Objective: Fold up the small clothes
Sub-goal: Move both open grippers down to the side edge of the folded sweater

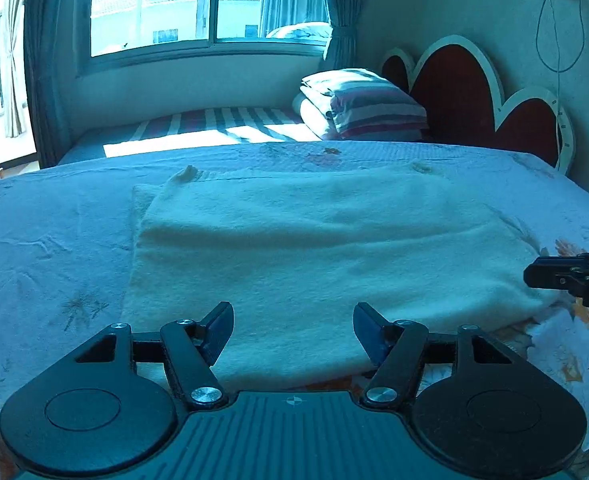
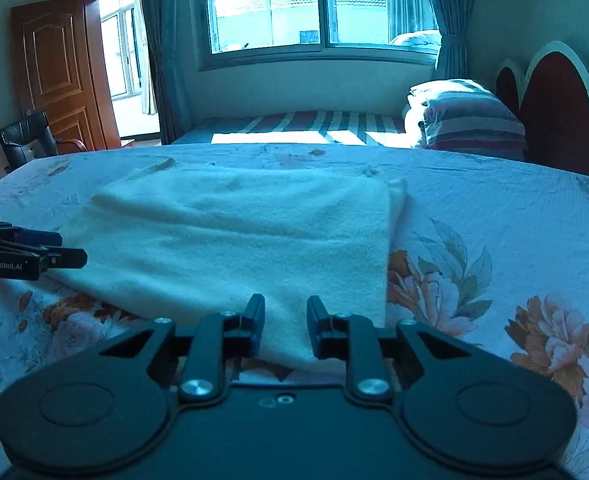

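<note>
Room: bedroom, window straight ahead of both tools, curtains at its sides, wooden door and dark chair far left of the right tool.
Bed: floral bedspread under both tools; heart-shaped red headboard far right.
Second bed: striped sheet beyond the floral one, stack of folded striped bedding next to the headboard.
Garment: cream knit garment lying flat on the bedspread, directly ahead of both tools; near hem reaches just under the fingertips of each; looks folded, a second layer peeks out at the left edge in the left view.
Left tool: jaws wide apart, nothing between them, low over the garment's near hem, toward its left part.
Right tool: jaws apart with a narrower gap, nothing gripped, over the near hem close to the garment's right corner.
Cross view: each tool shows at the other's side edge, level with the garment's side edge.
Contact: cannot tell whether the fingertips touch the fabric.
</note>
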